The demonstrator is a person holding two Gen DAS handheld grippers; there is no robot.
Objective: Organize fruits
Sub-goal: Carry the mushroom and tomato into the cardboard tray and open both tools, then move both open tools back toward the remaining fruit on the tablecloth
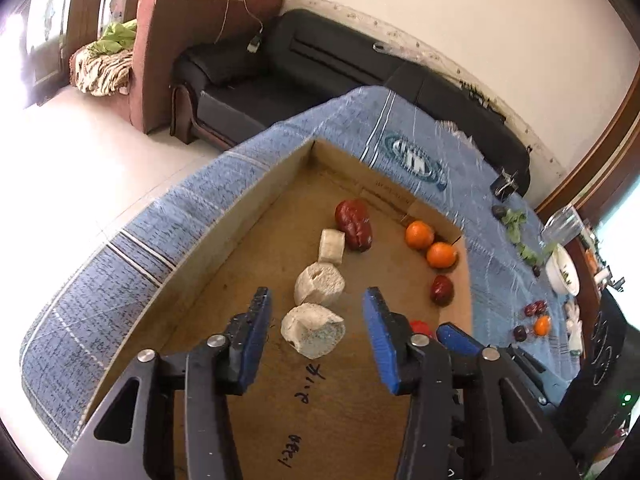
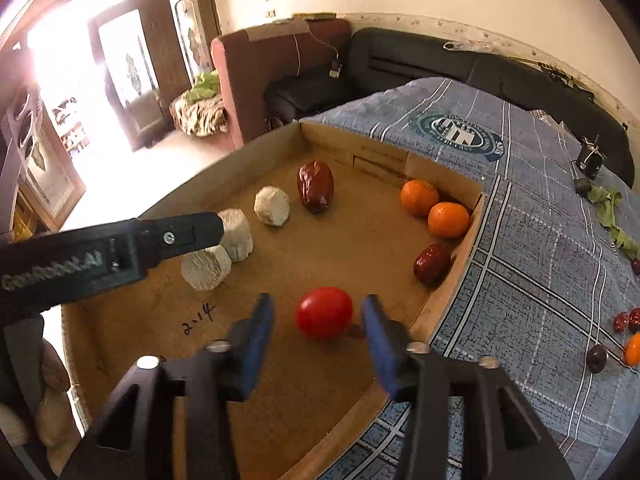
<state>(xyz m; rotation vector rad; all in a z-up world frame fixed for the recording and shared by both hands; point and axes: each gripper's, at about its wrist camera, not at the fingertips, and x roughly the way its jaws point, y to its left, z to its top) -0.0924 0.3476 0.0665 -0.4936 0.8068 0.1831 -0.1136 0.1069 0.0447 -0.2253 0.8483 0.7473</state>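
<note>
Both tools apart: left tool [image 1: 316,340] straddling white chunk [image 1: 313,330], right tool [image 2: 318,326] straddling cherry tomato [image 2: 324,312]. Lift straight, avoid nudging.

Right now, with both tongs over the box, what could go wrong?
1. The tomato sits loose between the open right tongs; being round, it may roll if a pad bumps it.
2. The left tongs straddle a white chunk that stands close to the next one, so a careless withdrawal could shift the row.
3. Both tongs work close together and could collide.
</note>
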